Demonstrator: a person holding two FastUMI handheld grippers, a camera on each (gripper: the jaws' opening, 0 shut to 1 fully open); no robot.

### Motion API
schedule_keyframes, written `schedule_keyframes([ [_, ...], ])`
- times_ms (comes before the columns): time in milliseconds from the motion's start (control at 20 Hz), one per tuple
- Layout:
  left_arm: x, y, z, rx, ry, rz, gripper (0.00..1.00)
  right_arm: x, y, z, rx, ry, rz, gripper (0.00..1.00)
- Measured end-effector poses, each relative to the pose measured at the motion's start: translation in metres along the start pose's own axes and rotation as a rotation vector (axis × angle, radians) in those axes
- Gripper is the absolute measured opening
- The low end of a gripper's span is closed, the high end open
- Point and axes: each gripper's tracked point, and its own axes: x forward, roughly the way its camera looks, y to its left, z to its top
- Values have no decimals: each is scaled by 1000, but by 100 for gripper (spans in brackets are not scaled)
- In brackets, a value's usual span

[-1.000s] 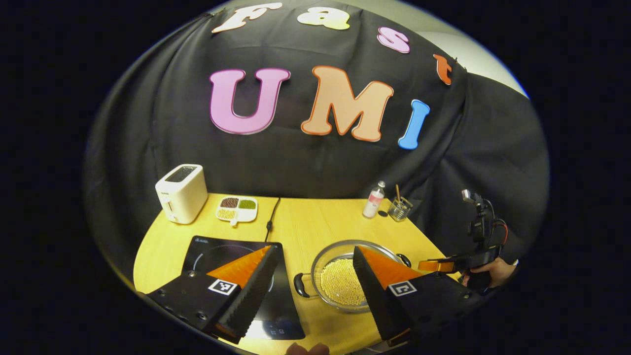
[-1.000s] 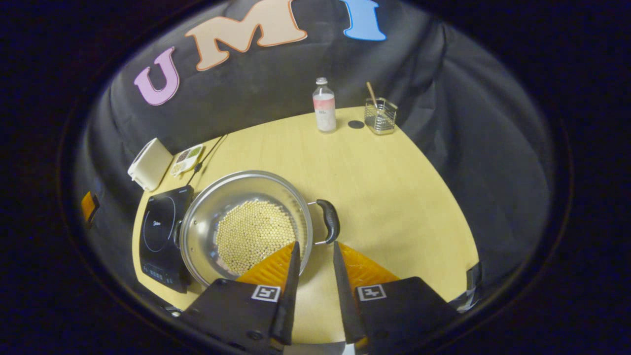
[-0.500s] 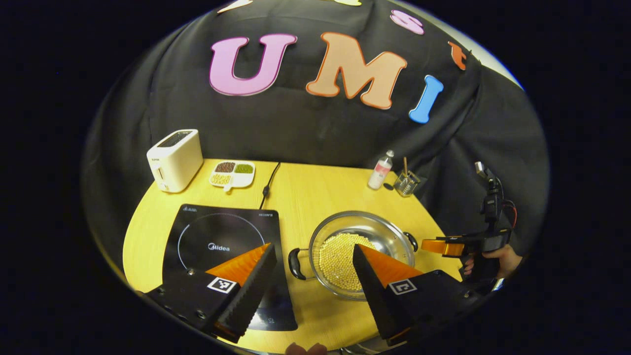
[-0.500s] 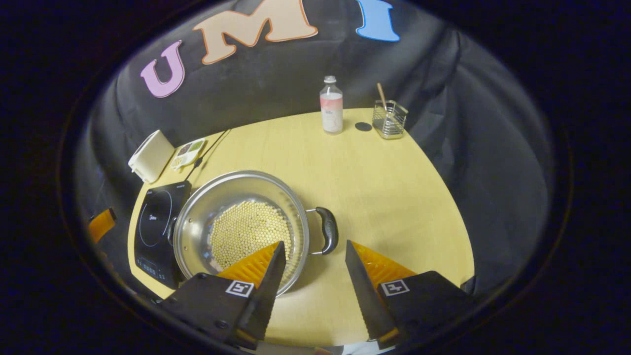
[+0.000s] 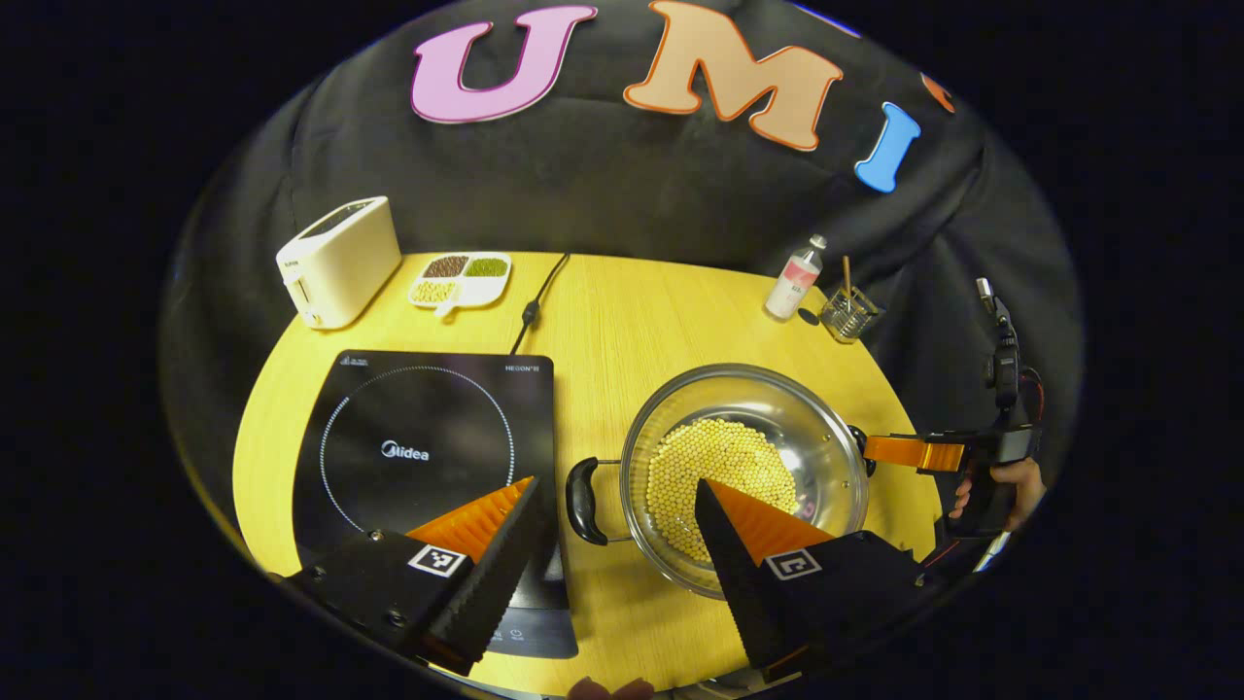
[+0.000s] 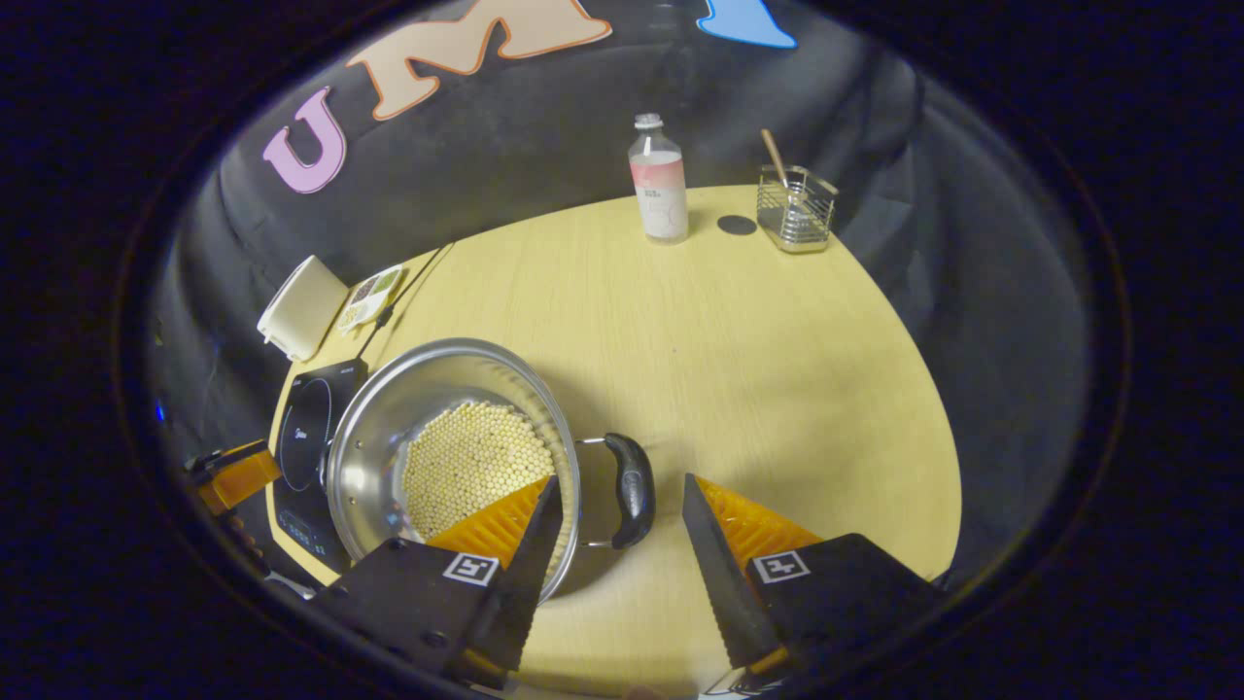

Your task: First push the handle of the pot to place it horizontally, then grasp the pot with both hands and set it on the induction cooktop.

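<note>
While pot (image 5: 746, 467) waits, cable (image 5: 537, 301) trails behind cooktop (image 5: 418, 457).

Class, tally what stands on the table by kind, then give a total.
Appliances: 2, cooktop and toaster
Pots: 1, pot
Dishes: 1, tray
Bottles: 1, bottle
Baskets: 1, basket
Total: 6

pot (image 5: 746, 473) on table (image 5: 632, 321), right of cooktop (image 5: 428, 457); toaster (image 5: 338, 261), divided dish (image 5: 460, 279) behind cooktop
</note>
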Motion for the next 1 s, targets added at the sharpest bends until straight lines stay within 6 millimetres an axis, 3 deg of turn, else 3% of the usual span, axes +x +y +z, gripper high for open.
schedule_keyframes([
  [500,55,21,-33,-69,200,20,94,31,4,-6,6,87,32,80],
  [600,60,22,-36,-80,223,18,94,35,2,-7,-1,92,26,77],
  [700,63,24,-33,-62,217,21,99,36,2,-6,12,103,43,84],
  [750,64,23,-33,-51,223,23,90,37,2,-5,16,103,50,86],
  [850,66,20,-33,-18,233,19,90,38,0,-4,20,103,60,84],
  [900,68,17,-33,-3,240,19,90,38,0,-3,26,106,64,86],
  [950,69,15,-34,10,248,21,97,39,0,-2,28,105,67,84],
  [1000,72,10,-34,15,255,9,91,39,-1,-3,25,99,64,86],
])
